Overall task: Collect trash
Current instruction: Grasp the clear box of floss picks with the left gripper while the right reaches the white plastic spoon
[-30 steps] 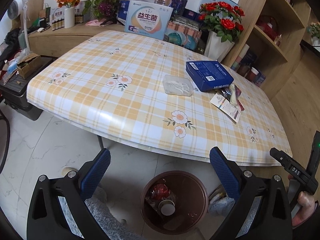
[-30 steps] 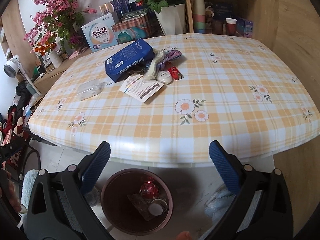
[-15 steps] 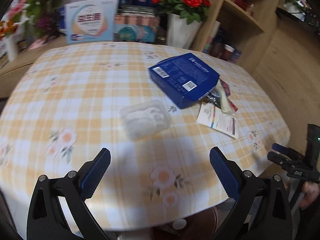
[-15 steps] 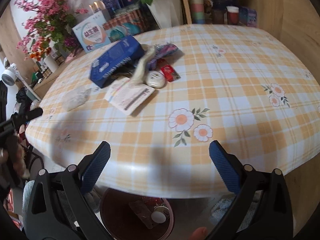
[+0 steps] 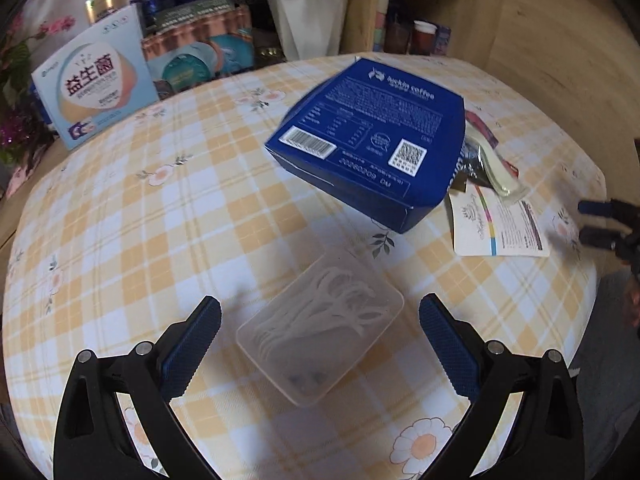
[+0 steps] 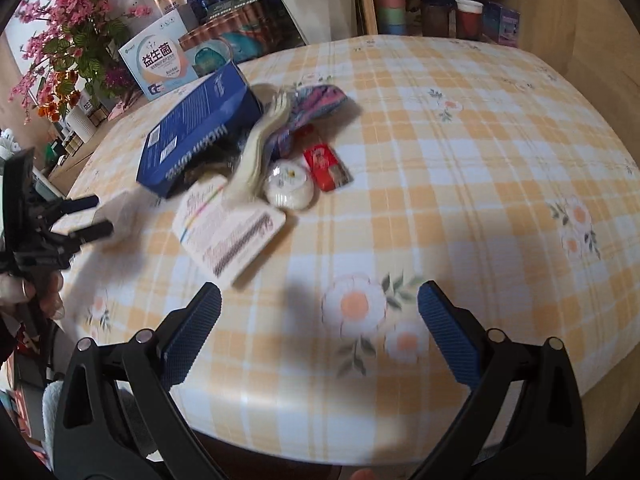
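Note:
A clear plastic box of floss picks (image 5: 320,326) lies on the checked table, between the open fingers of my left gripper (image 5: 319,340). Beyond it lie a blue coffee box (image 5: 372,144), a white leaflet (image 5: 498,222) and a pale wrapper (image 5: 496,164). My right gripper (image 6: 319,338) is open and empty above the table's near edge. Ahead of it lie the leaflet (image 6: 230,230), a round white lid (image 6: 289,186), a red packet (image 6: 328,166), a purple wrapper (image 6: 316,102) and the blue box (image 6: 200,132).
A white and blue carton (image 5: 94,88), stacked goods and a white flower vase (image 5: 308,20) stand behind the table. Wooden shelves with cups (image 6: 468,16) are at the back right. Pink flowers (image 6: 68,28) stand at the left. The left gripper also shows in the right wrist view (image 6: 86,216).
Both grippers have risen from the bin under the table and moved forward over the tabletop. The left one has closed in around the floss box. The bin has left both views.

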`<state>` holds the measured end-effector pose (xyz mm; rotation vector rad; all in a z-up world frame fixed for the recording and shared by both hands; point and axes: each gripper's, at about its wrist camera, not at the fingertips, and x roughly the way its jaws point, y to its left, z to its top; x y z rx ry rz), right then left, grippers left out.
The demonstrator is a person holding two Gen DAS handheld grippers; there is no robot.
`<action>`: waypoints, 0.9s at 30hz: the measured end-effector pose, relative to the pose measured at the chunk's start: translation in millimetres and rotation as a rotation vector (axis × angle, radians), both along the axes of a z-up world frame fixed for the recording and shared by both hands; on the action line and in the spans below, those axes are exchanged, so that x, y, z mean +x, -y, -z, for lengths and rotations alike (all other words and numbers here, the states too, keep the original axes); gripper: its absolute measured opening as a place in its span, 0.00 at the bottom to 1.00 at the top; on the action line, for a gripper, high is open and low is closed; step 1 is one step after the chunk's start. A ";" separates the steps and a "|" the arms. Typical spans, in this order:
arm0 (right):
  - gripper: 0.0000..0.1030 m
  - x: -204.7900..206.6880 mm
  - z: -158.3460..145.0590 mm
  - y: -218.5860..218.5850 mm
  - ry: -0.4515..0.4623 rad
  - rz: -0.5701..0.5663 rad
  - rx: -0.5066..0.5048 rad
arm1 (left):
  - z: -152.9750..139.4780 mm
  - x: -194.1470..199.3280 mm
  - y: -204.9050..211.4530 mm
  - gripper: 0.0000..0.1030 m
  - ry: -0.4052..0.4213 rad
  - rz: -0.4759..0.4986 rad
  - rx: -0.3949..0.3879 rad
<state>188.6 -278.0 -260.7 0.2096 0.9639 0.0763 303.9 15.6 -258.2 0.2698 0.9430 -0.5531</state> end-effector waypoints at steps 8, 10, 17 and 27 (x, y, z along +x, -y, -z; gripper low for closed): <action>0.94 21.4 -10.5 -0.7 0.033 -0.024 -0.019 | 21.0 3.0 6.3 0.94 -0.062 0.031 0.049; 0.94 22.8 -10.8 -2.4 0.037 -0.032 -0.020 | 22.2 2.5 7.0 0.94 -0.060 0.024 0.054; 0.94 20.1 -6.8 -7.4 0.034 -0.054 -0.008 | 17.3 6.8 5.6 0.94 -0.048 0.017 0.044; 0.86 23.8 -6.2 -13.3 0.031 -0.111 -0.011 | 10.3 2.9 0.3 0.81 -0.090 -0.032 0.023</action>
